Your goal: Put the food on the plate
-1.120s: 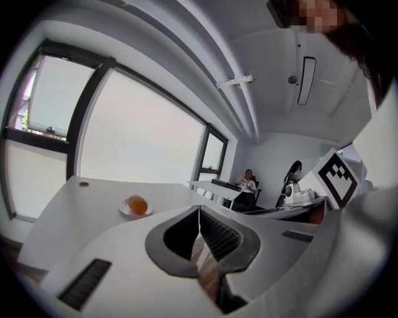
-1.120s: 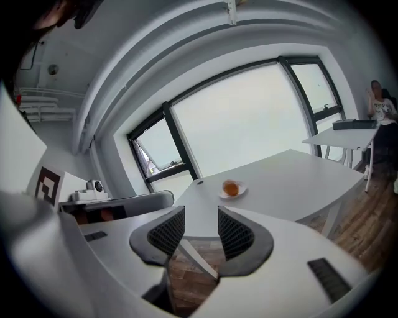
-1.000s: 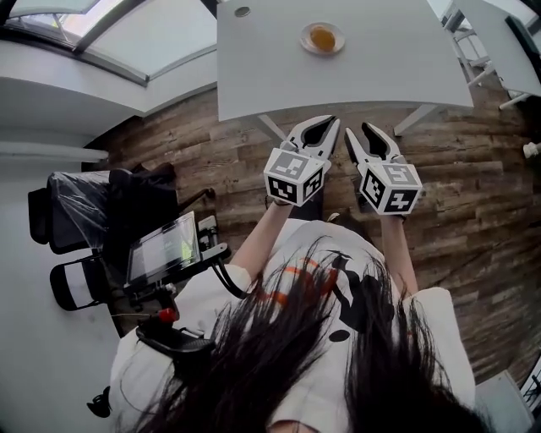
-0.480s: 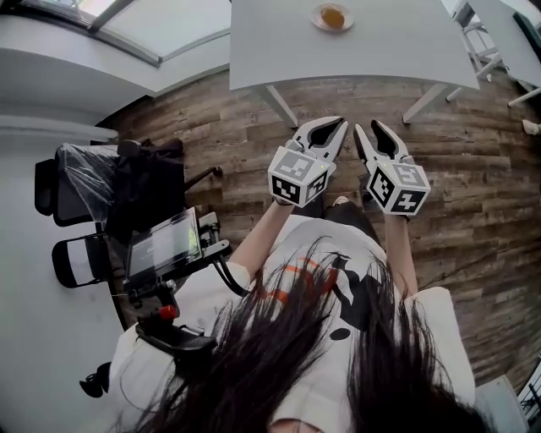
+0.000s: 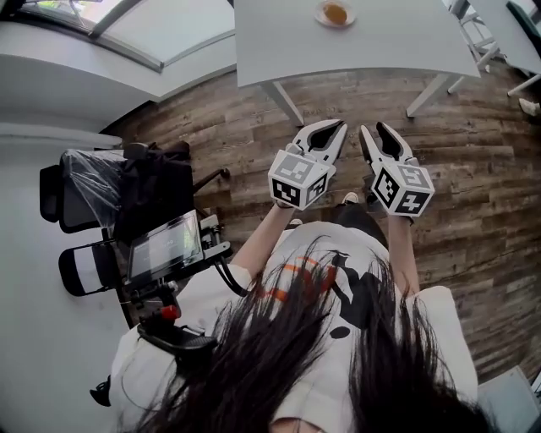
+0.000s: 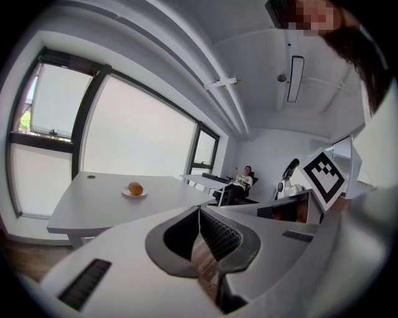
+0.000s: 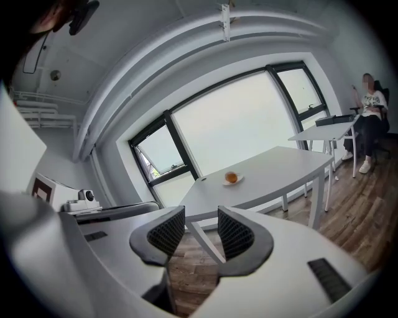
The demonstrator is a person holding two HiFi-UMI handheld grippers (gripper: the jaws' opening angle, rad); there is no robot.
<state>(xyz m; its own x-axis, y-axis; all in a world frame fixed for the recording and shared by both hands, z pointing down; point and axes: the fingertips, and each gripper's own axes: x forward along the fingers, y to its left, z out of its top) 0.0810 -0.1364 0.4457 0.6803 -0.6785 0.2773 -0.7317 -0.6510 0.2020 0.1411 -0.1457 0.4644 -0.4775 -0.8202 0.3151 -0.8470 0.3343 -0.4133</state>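
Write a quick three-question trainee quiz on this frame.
1. True or false: the left gripper holds something between its jaws.
2. Where does the orange food lie? A: on the floor. B: on the plate on the white table. C: in the right gripper.
3. Fill in: the floor under both grippers is made of ___ planks.

Key: 1 false, the jaw tips meet with nothing between them. 2 B. 3 wood.

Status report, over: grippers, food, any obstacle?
Left gripper shut, empty; right gripper slightly open, empty. Food on plate, table ahead. No obstacle seen.
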